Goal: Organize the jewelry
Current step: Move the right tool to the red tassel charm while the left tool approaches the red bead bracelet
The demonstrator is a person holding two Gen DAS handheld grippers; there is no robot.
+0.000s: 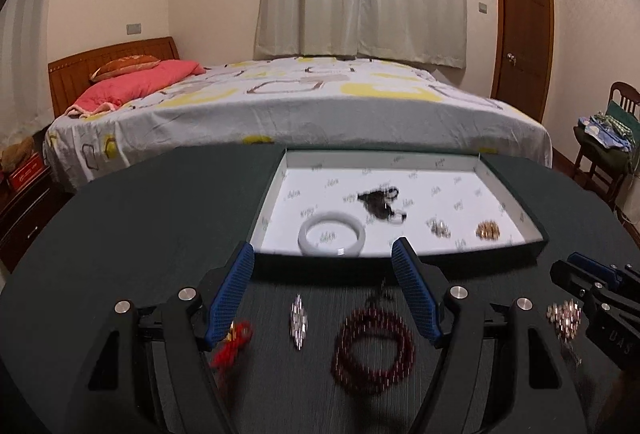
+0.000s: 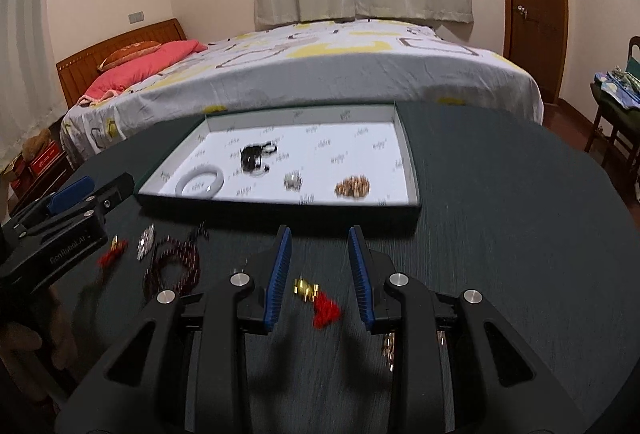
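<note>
A shallow white-lined tray (image 1: 480, 260) (image 2: 280, 210) on the dark table holds a white bangle (image 1: 332, 236) (image 2: 199, 183), black beads (image 1: 380, 204), a silver piece (image 1: 440, 228) and a gold piece (image 1: 488, 230). In front of the tray lie a red tassel (image 1: 232, 346), a silver brooch (image 1: 299, 320), a dark red bead bracelet (image 1: 374, 348) and a sparkly piece (image 1: 564, 318). My left gripper (image 1: 324, 256) (image 2: 108, 190) hovers open above the brooch and bracelet, holding nothing. My right gripper (image 2: 319, 234) (image 1: 568, 264) stands narrowly open over a gold and red tassel earring (image 2: 316, 298) lying on the table.
A bed (image 1: 300, 102) with a patterned sheet stands just past the table's far edge. A chair (image 1: 612, 138) piled with cloth is at the right, next to a brown door (image 1: 524, 22). A low cabinet (image 1: 24, 210) sits at the left.
</note>
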